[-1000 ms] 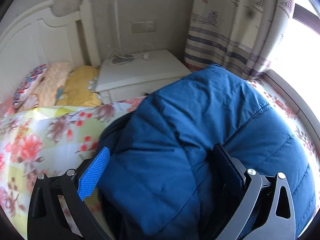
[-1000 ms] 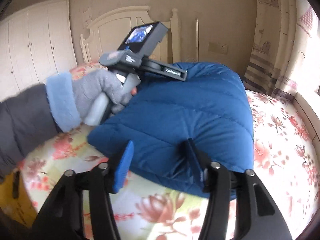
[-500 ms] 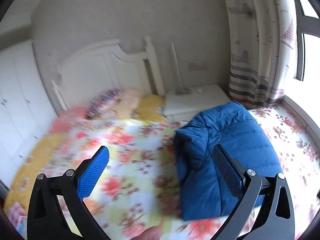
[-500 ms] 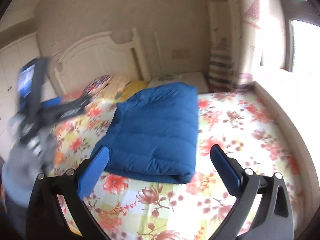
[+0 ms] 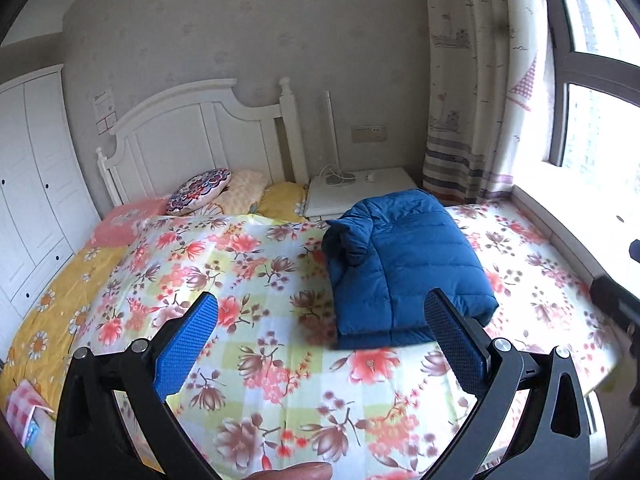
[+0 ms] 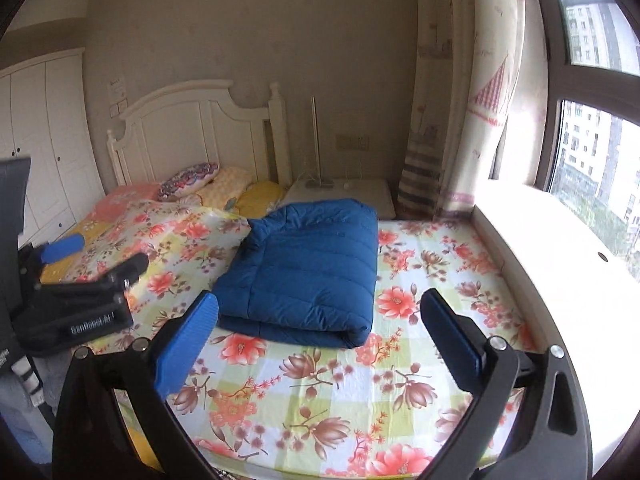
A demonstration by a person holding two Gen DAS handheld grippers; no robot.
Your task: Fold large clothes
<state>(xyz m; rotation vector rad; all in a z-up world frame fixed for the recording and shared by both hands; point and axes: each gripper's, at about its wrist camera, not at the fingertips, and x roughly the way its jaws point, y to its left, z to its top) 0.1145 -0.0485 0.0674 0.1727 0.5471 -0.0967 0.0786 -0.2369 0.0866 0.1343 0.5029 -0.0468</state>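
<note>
Both claws stand released with nothing between their pads: the left gripper (image 5: 320, 340) and the right gripper (image 6: 320, 336), whose jaws have just been opening, leave the folded blue jacket (image 6: 304, 268) free on the floral bedspread (image 6: 304, 392). From the right claw the bundle lies near at about twelve o'clock, its long axis running from six toward twelve, while from the left claw it sits further off at about one o'clock. By my judgement the right hand is nearer, though the fold looks done.
</note>
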